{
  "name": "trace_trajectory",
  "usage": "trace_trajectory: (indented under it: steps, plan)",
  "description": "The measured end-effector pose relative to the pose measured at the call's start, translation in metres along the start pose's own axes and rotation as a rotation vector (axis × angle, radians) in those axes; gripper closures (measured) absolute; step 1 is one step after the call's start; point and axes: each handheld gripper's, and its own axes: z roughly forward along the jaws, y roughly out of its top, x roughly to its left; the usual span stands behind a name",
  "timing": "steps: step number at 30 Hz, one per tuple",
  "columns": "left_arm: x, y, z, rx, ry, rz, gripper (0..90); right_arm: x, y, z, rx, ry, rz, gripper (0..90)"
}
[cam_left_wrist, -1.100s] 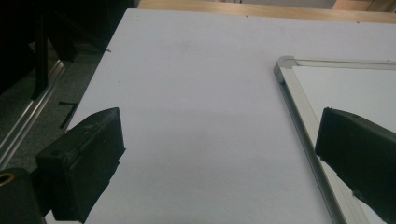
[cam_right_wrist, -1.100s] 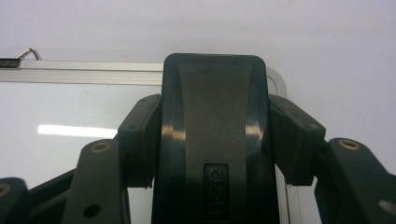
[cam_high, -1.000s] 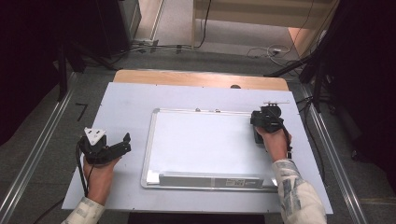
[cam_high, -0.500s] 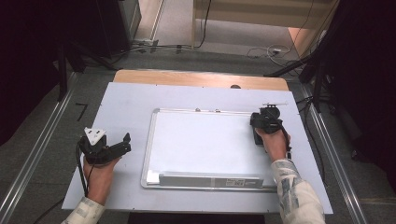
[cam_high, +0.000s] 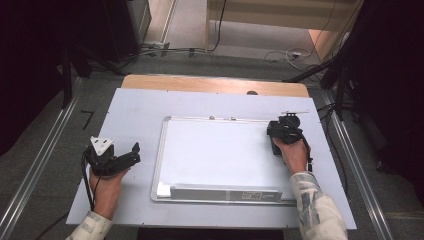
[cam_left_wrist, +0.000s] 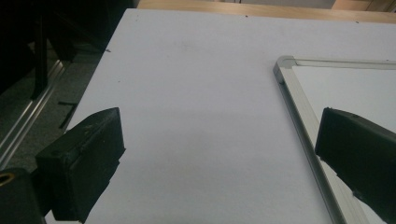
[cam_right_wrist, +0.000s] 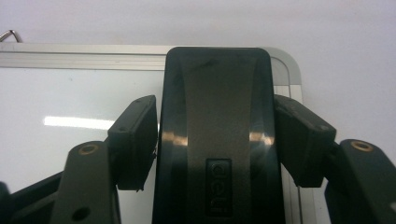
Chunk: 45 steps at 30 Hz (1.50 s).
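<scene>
The black whiteboard eraser sits clamped between the right gripper jaws, over the whiteboard corner at two o'clock; its lower end is cut off by the frame. The left gripper, jaws spread wide and holding nothing, rests on the counter at nine o'clock, beside the board's aluminium frame.

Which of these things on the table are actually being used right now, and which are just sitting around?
In use:
- whiteboard, lying flat on the table
- black eraser, clamped by the right gripper at the board's corner

Just there:
- left gripper, open, holding nothing, beside the board
- grey table sheet
- cables on the floor beyond the table
</scene>
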Motion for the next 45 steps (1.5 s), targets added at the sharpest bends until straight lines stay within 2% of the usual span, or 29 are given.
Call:
trace_trajectory:
  steps: [8, 13, 21, 29, 38, 45]
  plan:
    - [0.000, 0.000, 0.000, 0.001, 0.002, 0.000, 1.6, -0.001, -0.001, -0.011, -0.053, 0.028, 0.011, 29.7]
    - [0.000, 0.000, 0.000, 0.001, 0.002, 0.001, 1.6, -0.003, -0.003, -0.019, -0.083, 0.058, 0.003, 24.9]
    - [-0.001, 0.000, 0.000, -0.001, 0.001, 0.000, 1.6, -0.002, -0.008, -0.032, -0.133, 0.098, -0.009, 23.8]
    - [-0.001, 0.000, 0.001, -0.001, 0.004, 0.001, 1.6, -0.001, -0.015, -0.042, -0.162, 0.131, -0.035, 22.6]
    - [-0.001, 0.000, 0.001, 0.001, 0.005, 0.002, 1.6, -0.001, -0.022, -0.056, -0.203, 0.167, -0.043, 22.2]
    - [-0.001, 0.000, 0.001, 0.001, 0.005, 0.002, 1.6, -0.003, -0.028, -0.061, -0.204, 0.179, -0.051, 22.3]
